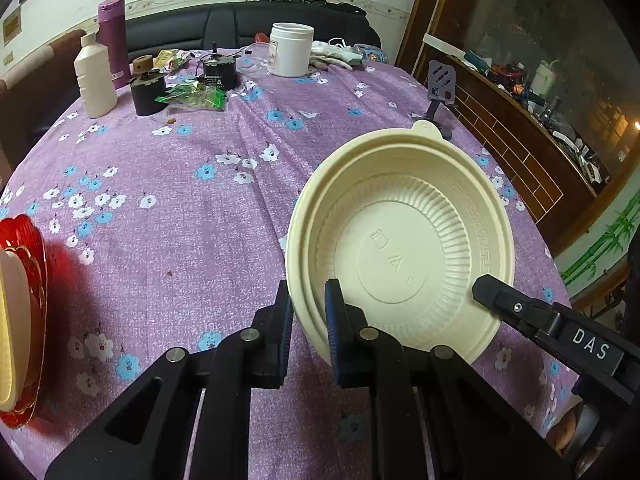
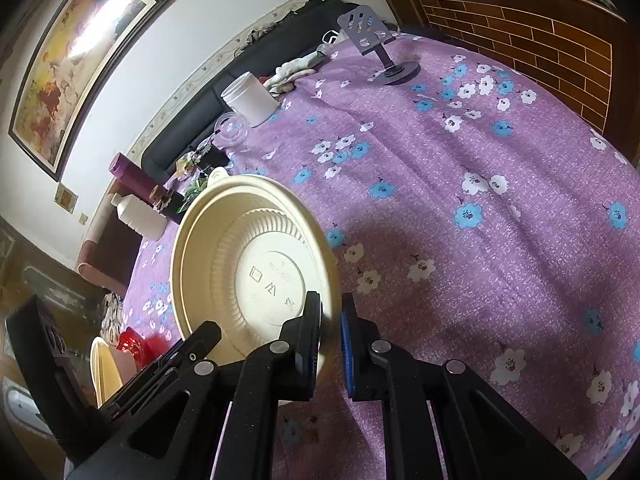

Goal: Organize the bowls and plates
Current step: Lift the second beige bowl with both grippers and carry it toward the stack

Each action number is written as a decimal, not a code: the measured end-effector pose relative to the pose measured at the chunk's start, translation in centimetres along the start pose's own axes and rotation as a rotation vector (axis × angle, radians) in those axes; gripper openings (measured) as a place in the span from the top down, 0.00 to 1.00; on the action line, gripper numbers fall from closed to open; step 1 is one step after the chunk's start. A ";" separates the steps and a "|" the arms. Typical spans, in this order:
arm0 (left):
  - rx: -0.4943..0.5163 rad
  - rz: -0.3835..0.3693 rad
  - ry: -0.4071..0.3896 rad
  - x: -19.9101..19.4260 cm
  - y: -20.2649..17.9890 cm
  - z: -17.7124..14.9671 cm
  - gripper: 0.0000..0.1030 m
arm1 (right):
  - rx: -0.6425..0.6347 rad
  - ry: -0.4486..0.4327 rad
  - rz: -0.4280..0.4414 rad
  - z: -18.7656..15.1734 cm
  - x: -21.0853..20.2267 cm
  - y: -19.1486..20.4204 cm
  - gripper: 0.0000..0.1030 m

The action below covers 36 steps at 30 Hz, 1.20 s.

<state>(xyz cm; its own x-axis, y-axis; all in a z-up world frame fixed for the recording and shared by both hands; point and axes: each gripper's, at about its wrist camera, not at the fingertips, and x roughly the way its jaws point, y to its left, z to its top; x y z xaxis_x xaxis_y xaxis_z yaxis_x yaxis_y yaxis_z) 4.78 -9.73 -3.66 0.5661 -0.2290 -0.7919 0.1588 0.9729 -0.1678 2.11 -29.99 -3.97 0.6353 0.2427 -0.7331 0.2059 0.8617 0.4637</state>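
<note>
A cream plastic bowl point(image 1: 404, 248), ribbed inside and possibly two nested together, is held tilted above a tabletop covered by a purple floral cloth point(image 1: 180, 208). Its near left rim is pinched between the narrowed fingers of the left gripper point(image 1: 308, 312), one finger outside the wall and one inside. In the right wrist view, the same bowl's point(image 2: 256, 264) opposite rim is clamped by the right gripper point(image 2: 330, 332), its fingers likewise drawn close on either side of the wall. Each gripper is seen at the edge of the other's view.

At the far left edge of the tabletop, a red glass dish point(image 1: 24, 320) is seen with a cream plate or bowl resting in it.

Along the far side, well apart from the bowl, are a white bottle point(image 1: 96, 76), a purple flask point(image 1: 113, 40), a white jar point(image 1: 290, 49) and a grey phone stand point(image 1: 440, 88).
</note>
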 end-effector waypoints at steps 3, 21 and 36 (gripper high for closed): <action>-0.002 -0.004 -0.003 -0.3 0.2 -0.1 0.87 | -0.007 -0.004 0.005 -0.1 -0.2 0.2 0.91; -0.031 -0.050 -0.018 -2.2 1.1 0.0 0.88 | 0.041 0.039 0.096 0.1 -0.7 -0.3 0.91; -0.033 -0.062 -0.054 -4.5 1.6 -0.4 0.88 | 0.007 0.005 0.111 -0.8 -2.9 1.0 0.91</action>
<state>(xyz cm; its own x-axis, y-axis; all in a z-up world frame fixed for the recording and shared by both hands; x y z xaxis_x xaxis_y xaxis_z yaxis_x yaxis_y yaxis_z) 2.15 -7.12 -0.60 0.5992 -0.2895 -0.7464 0.1687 0.9570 -0.2358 -0.16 -29.49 -1.80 0.6510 0.3388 -0.6793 0.1393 0.8264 0.5456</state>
